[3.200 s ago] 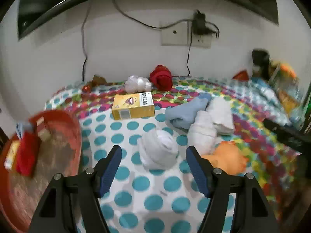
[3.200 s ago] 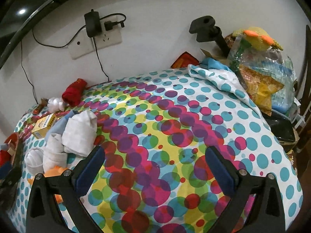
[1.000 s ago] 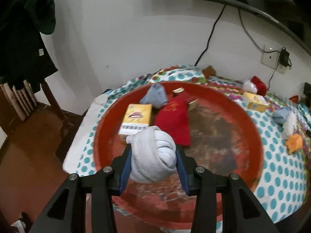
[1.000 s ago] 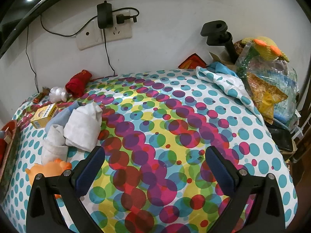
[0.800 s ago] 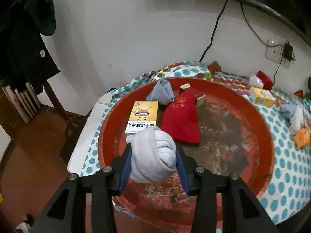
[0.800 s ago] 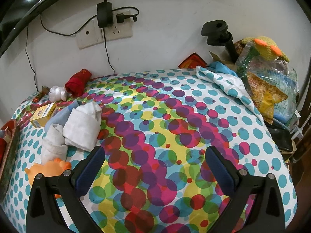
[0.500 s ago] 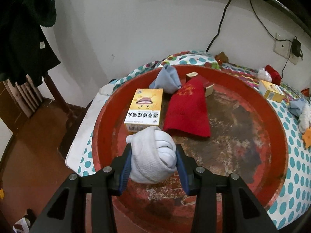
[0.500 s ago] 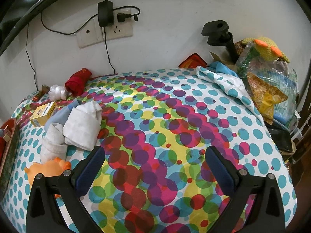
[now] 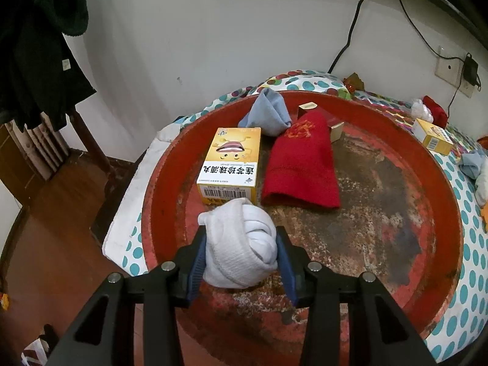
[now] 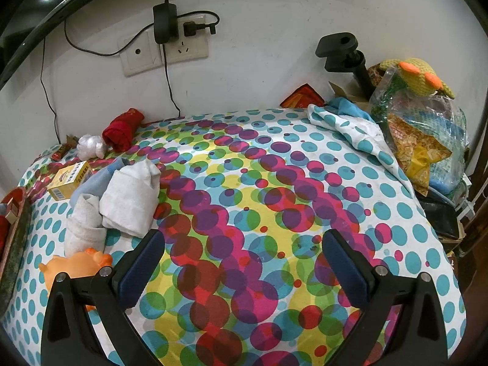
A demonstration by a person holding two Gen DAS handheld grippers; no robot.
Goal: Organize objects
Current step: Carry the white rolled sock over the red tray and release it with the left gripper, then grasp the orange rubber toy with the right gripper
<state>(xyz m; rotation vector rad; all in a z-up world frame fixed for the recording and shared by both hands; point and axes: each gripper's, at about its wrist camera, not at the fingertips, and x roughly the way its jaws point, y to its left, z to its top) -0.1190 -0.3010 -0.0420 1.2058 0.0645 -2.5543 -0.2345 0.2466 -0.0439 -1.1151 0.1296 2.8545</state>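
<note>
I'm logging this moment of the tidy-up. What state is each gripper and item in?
Left gripper: shut on the rolled white sock.
Rolled white sock: held over the round red tray.
Round red tray: partly filled.
Yellow cardboard box: lying flat in the tray.
Red cloth pouch: lying flat in the tray.
Right gripper: open, holding nothing.

White wall — wood floor, dark clothes hanging left.
</note>
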